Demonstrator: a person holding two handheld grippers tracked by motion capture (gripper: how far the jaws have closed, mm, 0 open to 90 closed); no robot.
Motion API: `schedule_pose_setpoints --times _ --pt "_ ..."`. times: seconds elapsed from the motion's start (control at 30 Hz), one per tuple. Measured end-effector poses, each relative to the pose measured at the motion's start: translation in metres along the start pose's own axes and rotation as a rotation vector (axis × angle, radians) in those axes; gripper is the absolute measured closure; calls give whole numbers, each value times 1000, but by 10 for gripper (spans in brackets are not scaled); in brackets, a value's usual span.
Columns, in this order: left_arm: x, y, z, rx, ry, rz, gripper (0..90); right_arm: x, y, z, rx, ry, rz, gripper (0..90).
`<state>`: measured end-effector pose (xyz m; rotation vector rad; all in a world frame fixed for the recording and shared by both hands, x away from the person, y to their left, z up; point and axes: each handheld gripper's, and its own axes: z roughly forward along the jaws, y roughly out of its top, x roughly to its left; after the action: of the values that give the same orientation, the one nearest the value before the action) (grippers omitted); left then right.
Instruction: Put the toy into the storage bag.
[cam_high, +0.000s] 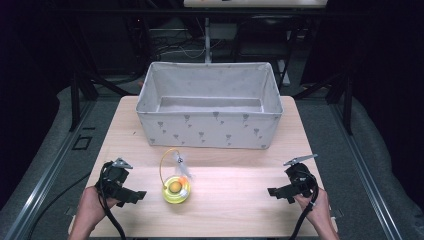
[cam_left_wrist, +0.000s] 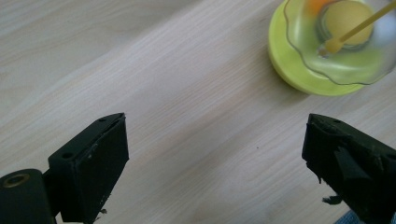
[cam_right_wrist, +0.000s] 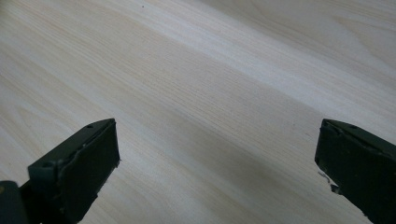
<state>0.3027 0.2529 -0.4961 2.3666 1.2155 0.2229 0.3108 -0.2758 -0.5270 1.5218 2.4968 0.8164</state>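
Resting on a pale wood-grain tabletop (cam_high: 230, 200), a yellow-green toy (cam_high: 176, 189) sits before a grey fabric bin (cam_high: 210, 102); no writing is legible. Left tool (cam_high: 131, 194) and right tool (cam_high: 276, 192) both gape apart, empty, amid dark surroundings.

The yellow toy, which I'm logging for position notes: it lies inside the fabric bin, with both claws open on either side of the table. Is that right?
Not quite. The yellow toy lies on the wooden table, in front of the fabric bin, not inside it; the high view shows this. The left claw and right claw are indeed open, one on either side.
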Motion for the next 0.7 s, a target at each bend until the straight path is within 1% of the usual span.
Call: schedule_pose_setpoints --times 0.03,0.07,0.1,0.13,0.2,0.23,0.27,0.3,0.33,0.37,0.4,0.43,0.5,0.57,0.6,0.63,0.67,0.7 --pt "-2 4 -3 10 -1 10 74 0 0 1 8 3 -3 0" --pt "-4 6 -5 9 -11 13 76 -1 -1 1 9 -1 -5 0" --pt "-4 6 -5 9 -11 13 76 -1 -1 1 9 -1 -5 0" --pt "-6 10 -9 -1 -25 18 74 -1 0 1 6 0 2 0" --pt "-7 11 -10 0 -29 23 61 0 1 1 1 -1 2 0" --pt "-10 14 -13 7 -33 38 57 0 2 2 -1 -5 2 0" --pt "-12 14 -14 6 -32 44 55 2 3 2 9 -11 4 0" --pt "-13 15 -16 1 -34 51 46 2 3 3 12 -4 -1 0" --pt "-15 16 -18 -13 -29 56 19 4 4 4 12 -17 0 0" --pt "-15 16 -18 -13 -29 56 0 4 4 4 12 -17 0 0" --pt "-18 20 -21 -32 -33 66 0 7 4 4 14 -14 -17 0" --pt "-19 21 -22 -38 -41 73 0 8 4 5 7 -12 -21 0" --pt "-20 24 -23 -36 -48 79 0 10 4 3 6 -8 -41 0" --pt "-23 29 -23 -11 -50 116 16 14 4 3 -3 -7 -42 0" --pt "-25 31 -23 -7 -59 124 32 15 5 2 13 -13 -57 0" --pt "-25 31 -23 -7 -59 124 44 17 6 3 9 -14 -60 0" --pt "-26 32 -24 2 -66 134 47 19 6 3 13 -17 -63 0" --pt "-29 35 -25 23 -70 156 50 20 6 4 15 -12 -67 0"
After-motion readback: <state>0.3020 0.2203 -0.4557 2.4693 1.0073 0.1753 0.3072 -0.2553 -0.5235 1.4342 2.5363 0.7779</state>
